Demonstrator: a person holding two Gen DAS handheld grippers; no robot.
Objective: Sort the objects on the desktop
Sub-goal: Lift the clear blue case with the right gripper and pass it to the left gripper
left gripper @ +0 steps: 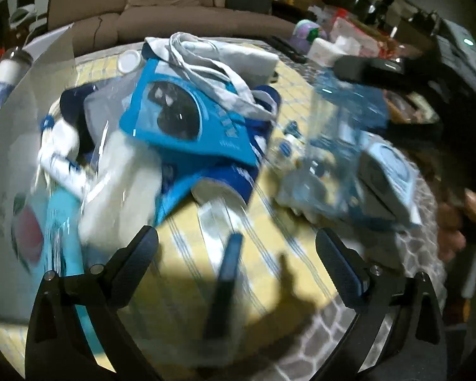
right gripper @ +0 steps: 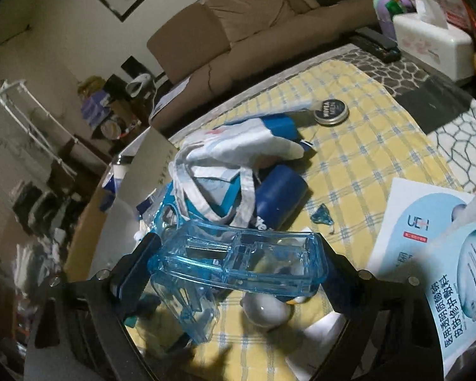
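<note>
**Clear blue tray held across the right claw, over the yellow cloth**

Seen from the right claw [right gripper: 238,263], going left to right: past its left finger [right gripper: 136,266] lies the pile, a white strapped bag [right gripper: 238,149] over a dark blue can [right gripper: 279,197]. Between the fingers sits the tray [right gripper: 238,260], a clear blue plastic moulding with several compartments, spanning the whole gap. Both ends meet the pads, so the claw is clenched on it at wide spread. It appears lifted off the cloth [right gripper: 365,146], with a white egg-shaped thing [right gripper: 263,312] lying below it. Ahead and to the right of the claw a round tin [right gripper: 331,111] rests alone on the cloth; beside the right finger lie printed sachets [right gripper: 460,285].

The tray looks light, stiff and thin-walled, so it likely flexes or cracks under a hard squeeze, and its glossy sides may slip. The end walls, where it is taken now, seem the firmest hold.

The left claw [left gripper: 236,250] stands released, nothing between its fingers; the pile lies ahead and to its left, the tray ahead to its right, blurred.
</note>
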